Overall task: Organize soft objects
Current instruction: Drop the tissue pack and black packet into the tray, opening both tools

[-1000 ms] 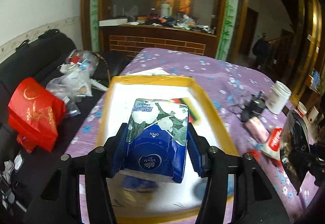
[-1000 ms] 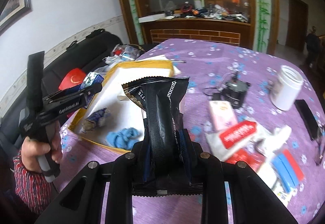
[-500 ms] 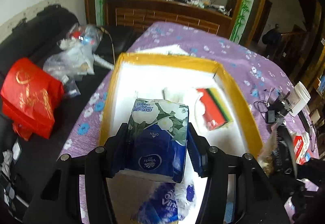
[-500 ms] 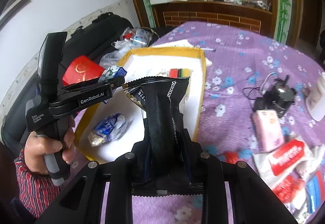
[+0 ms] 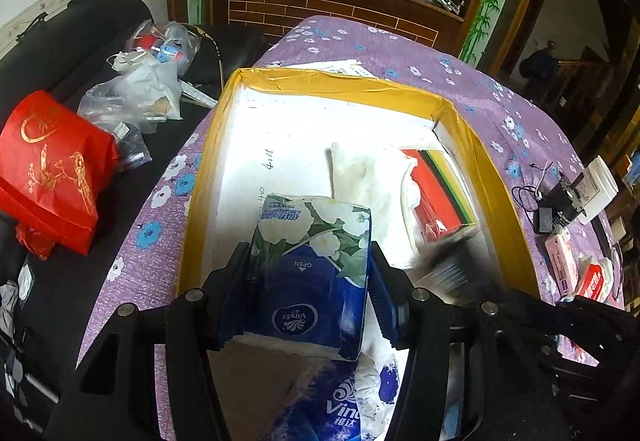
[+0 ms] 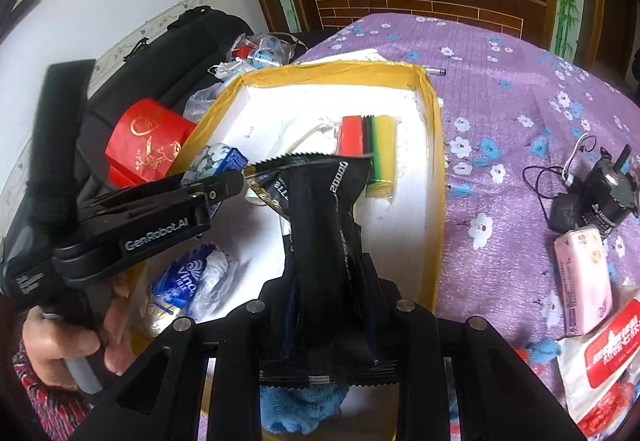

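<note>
Purple flowered cloth (image 5: 400, 53) covers the table in the left wrist view, with a black sofa along the left edge carrying a red gift bag (image 5: 52, 169) and clear plastic bags, and a dark wooden cabinet with a brick-pattern front across the top. Your left gripper (image 5: 308, 277) pinches a blue and white floral tissue pack (image 5: 308, 253) by its two sides, pads pressing in, and holds it over the near half of the yellow-edged box (image 5: 340, 83) at frame centre, which I judge is where the soft things go. Inside already lie a white cloth (image 5: 368, 177) and a red, black, green and yellow sponge stack (image 5: 444, 197) toward the right wall, and a crumpled blue tissue wrapper (image 5: 352, 401) at the bottom edge. In the right wrist view your right gripper (image 6: 326, 305) clamps narrowly on a black foil pouch (image 6: 320, 225), standing upright at frame centre above the box's (image 6: 436, 169) near right corner, so both items look ready to be set down. Your left hand (image 6: 64, 345) and its tool sit at the left; the held pack (image 6: 216, 161) peeks out beyond it. To the right on the cloth (image 6: 500, 81), well outside the box, wait a pink pack (image 6: 584, 277), a red and white wipes pack (image 6: 600, 361) and a black charger with cable (image 6: 592, 197). A blue cloth (image 6: 300, 409) shows at the bottom edge.
</note>
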### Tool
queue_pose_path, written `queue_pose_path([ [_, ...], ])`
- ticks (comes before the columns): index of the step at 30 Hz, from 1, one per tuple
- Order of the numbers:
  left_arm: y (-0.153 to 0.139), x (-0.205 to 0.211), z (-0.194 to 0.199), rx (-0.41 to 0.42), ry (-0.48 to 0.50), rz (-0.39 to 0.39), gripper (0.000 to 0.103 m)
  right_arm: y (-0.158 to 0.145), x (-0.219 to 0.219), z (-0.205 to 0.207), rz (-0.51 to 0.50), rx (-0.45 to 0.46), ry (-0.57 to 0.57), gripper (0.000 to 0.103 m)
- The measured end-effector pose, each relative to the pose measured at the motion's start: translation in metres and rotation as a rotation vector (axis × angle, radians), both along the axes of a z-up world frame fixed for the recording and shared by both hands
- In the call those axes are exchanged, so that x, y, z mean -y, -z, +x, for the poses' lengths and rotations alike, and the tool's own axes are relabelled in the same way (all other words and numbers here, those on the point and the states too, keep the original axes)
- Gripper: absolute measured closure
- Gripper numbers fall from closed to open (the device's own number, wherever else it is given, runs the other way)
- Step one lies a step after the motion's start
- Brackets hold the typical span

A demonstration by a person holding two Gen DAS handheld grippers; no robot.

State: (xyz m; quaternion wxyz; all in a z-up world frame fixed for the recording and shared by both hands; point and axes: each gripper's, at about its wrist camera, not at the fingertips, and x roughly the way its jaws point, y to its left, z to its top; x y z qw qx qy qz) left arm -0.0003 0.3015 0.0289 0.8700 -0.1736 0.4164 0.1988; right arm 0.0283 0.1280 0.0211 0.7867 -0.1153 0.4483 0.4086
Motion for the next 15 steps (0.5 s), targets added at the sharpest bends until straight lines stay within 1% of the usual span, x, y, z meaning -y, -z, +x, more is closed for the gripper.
queue_pose_path([
  [5,-0.002,0.000,-0.001,0.013,0.005,-0.006,0.048,0.004,0.001,0.003,0.007,-0.006,-0.002,0.073],
  [8,-0.003,0.000,-0.001,0.014,0.010,-0.012,0.047,0.001,0.004,0.002,0.021,-0.008,-0.004,0.073],
  [12,-0.006,0.002,-0.002,0.014,0.017,-0.017,0.047,-0.006,0.010,-0.002,0.040,0.009,-0.003,0.068],
  [15,-0.007,0.003,-0.004,0.016,0.014,-0.015,0.045,-0.010,0.017,-0.004,0.054,0.011,0.000,0.068],
])
